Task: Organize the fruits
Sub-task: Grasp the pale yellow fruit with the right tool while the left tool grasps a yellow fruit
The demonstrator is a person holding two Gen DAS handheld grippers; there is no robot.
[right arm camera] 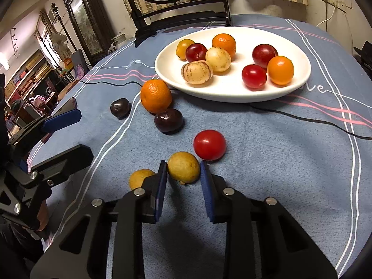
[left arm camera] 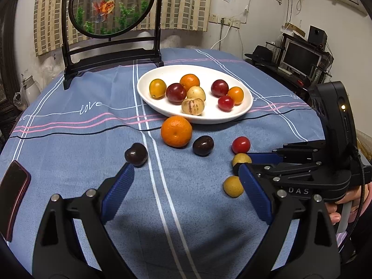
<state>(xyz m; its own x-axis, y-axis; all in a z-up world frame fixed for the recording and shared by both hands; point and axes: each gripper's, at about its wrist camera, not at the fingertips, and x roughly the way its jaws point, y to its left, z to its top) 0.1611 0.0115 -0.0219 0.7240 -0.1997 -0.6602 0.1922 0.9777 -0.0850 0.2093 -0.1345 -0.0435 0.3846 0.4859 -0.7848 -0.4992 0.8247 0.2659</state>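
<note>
A white plate (left arm camera: 241, 112) (right arm camera: 167, 65) holds several fruits. On the blue cloth lie an orange (left arm camera: 176, 131) (right arm camera: 155, 95), two dark plums (left arm camera: 136, 154) (left arm camera: 203, 145), a red tomato (left arm camera: 241, 144) (right arm camera: 209, 144) and two yellow fruits (left arm camera: 233, 186) (right arm camera: 183, 167). My right gripper (right arm camera: 183, 172) has its pads on both sides of one yellow fruit, shut on it on the cloth. The other yellow fruit (right arm camera: 139, 178) lies just left. My left gripper (left arm camera: 186, 172) is open and empty, its left fingertip (left arm camera: 126, 172) close to a dark plum.
A black-framed goldfish screen (left arm camera: 111, 7) stands behind the plate. A red phone (left arm camera: 14, 193) lies at the table's left edge. A black cable (right arm camera: 313, 121) crosses the cloth in front of the plate. A desk with a monitor (left arm camera: 300, 58) stands at the right.
</note>
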